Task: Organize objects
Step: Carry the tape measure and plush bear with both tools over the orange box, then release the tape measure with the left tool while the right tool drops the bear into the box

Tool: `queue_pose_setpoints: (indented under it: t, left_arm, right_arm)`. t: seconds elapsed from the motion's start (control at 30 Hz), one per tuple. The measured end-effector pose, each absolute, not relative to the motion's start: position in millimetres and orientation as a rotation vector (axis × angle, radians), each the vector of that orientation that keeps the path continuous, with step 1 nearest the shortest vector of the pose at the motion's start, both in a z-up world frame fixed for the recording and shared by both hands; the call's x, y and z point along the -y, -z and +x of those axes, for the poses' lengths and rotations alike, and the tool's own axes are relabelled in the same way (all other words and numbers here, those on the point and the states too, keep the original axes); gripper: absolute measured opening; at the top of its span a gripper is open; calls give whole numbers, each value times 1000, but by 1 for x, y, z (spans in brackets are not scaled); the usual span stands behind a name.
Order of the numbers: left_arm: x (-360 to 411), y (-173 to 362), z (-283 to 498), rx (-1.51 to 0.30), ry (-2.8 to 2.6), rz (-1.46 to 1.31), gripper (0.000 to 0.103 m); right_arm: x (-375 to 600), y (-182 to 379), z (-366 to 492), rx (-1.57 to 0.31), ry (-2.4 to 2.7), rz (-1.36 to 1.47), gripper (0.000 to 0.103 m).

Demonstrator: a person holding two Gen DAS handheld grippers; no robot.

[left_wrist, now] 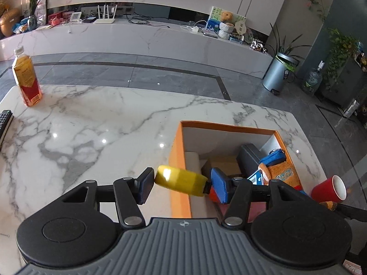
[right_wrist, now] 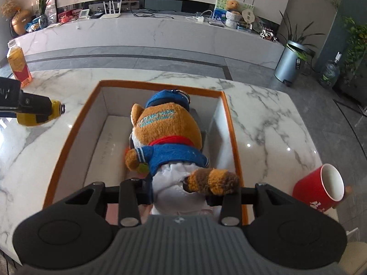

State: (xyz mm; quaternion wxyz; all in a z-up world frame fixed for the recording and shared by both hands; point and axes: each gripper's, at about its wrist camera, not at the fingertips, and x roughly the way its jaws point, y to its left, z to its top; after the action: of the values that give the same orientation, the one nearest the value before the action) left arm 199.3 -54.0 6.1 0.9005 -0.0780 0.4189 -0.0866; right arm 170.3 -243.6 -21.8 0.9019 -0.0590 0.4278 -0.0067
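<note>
Nearest in the left wrist view, the left tool (left_wrist: 181,183) is clamped partway closed on a yellow tape measure (left_wrist: 180,180), its blue pads pressing on the two ends, and carries it in the air over the near left wall of the orange box (left_wrist: 176,162). In the right wrist view the right tool (right_wrist: 179,192) grips the plush toy (right_wrist: 167,137) at its white lower body, jaws partly closed against the fabric, with the toy's brown tail lying across the right finger; the toy hangs head away over the open box, its blue cap toward the far wall. Inside the box, the left view shows a dark case (left_wrist: 250,153) and a brown carton (left_wrist: 223,163) on the bottom beside the toy. Just right of the box, on the near right part of the marble table (left_wrist: 91,137), a red cup (right_wrist: 320,189) lies tilted with its white inside showing. At the left edge of the table sits a black remote (left_wrist: 5,123), and farther off, at the far left corner, a bottle of orange drink (left_wrist: 26,78) stands upright. Beyond the table are grey floor tiles and a long marble TV bench (left_wrist: 149,39) against the wall.
</note>
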Motion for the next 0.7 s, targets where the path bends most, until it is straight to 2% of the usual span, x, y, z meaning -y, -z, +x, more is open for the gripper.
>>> queue_pose_setpoints:
  t: [0.17,0.2,0.3,0.7]
  left_arm:
    - [87,0,199,-879,227,-116,63]
    - [93,1,198,-876,231,-101,58]
    - [103,8,199,-911,241,-101,55]
    - [114,23,201,-956,237,-81,52]
  right_arm:
    - [259,38,176,-934,70,-88,42]
    - [261,41,177,-939,73,-86,42]
    - [265,50,181,-966,57,-70,42]
    - [254,61,183,-964,28,-111,43]
